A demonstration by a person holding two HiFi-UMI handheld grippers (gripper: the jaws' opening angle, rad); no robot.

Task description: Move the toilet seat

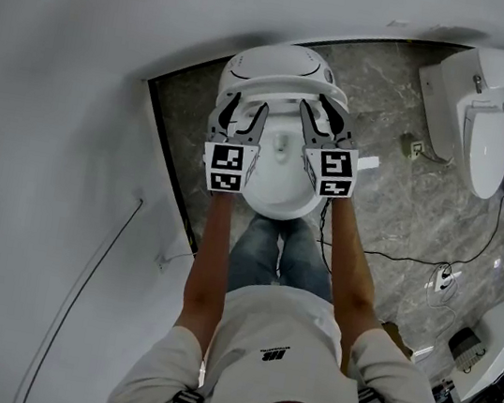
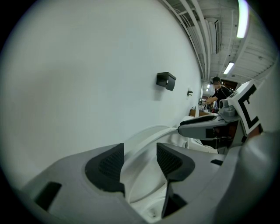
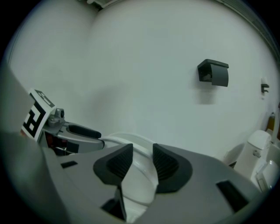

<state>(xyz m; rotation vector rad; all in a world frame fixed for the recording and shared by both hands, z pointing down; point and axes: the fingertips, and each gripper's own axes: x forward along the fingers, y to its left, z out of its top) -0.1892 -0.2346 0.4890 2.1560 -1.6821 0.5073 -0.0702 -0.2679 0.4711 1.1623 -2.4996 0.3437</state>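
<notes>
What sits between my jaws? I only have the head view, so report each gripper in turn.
Observer: The left gripper has the rim of the seat between its pads, both against it.
Operator: Now the right.
Observer: The right gripper is shut on the rim too.
Operator: Tell me what is on the wall ahead.
Observer: A black box is fixed to the wall, higher than the seat.
</notes>
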